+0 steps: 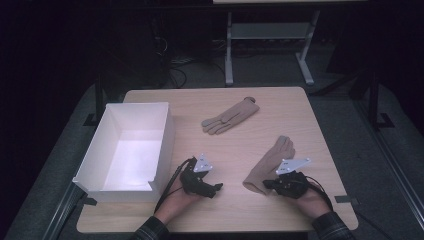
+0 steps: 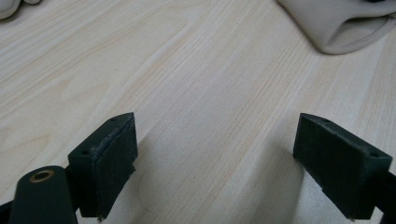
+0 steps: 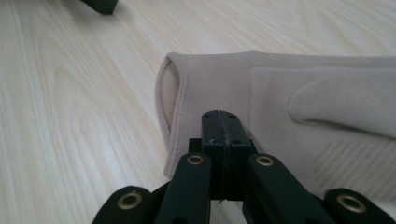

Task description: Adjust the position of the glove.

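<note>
The near glove (image 1: 269,165) is laid on the table's (image 1: 235,150) right half, its cuff just left of the right gripper (image 1: 268,184), whose jaws are pressed together against that cuff, nothing visibly pinched. The left gripper (image 1: 216,189) is held spread, well left of it.

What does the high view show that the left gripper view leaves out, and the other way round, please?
High view alone: the white box, the far glove, the right gripper at the near glove's cuff. Left gripper view alone: the left gripper close up, jaws wide apart over bare wood, and the glove's open cuff mouth. Both: the wooden table, the near glove, the left gripper.
</note>
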Available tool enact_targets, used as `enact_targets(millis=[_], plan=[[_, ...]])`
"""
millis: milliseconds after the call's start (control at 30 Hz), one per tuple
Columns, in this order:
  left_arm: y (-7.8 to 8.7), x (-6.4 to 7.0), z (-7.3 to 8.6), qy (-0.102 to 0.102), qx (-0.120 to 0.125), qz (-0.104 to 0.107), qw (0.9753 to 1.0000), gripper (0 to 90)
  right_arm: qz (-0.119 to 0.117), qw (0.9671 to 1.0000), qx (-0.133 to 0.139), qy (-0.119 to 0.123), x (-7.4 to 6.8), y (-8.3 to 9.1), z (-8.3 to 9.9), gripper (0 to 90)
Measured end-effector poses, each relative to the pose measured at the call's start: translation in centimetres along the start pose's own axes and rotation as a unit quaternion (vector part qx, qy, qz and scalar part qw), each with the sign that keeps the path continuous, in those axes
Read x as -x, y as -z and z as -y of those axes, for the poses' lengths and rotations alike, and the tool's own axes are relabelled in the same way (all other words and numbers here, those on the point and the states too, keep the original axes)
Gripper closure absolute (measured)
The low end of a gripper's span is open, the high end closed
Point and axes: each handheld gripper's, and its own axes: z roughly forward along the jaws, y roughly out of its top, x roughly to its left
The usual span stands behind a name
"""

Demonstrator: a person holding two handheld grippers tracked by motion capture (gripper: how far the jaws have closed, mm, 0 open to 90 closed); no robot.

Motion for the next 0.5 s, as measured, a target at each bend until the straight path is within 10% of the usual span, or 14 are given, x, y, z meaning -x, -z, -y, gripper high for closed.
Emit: enact_targets(millis=[500], plan=[[0.0,0.0,0.0,-0.001,-0.001,0.000,1.0000,13.1,0.021,0.9995,-0.005,-0.025,1.5,2.9,2.8,90.0]])
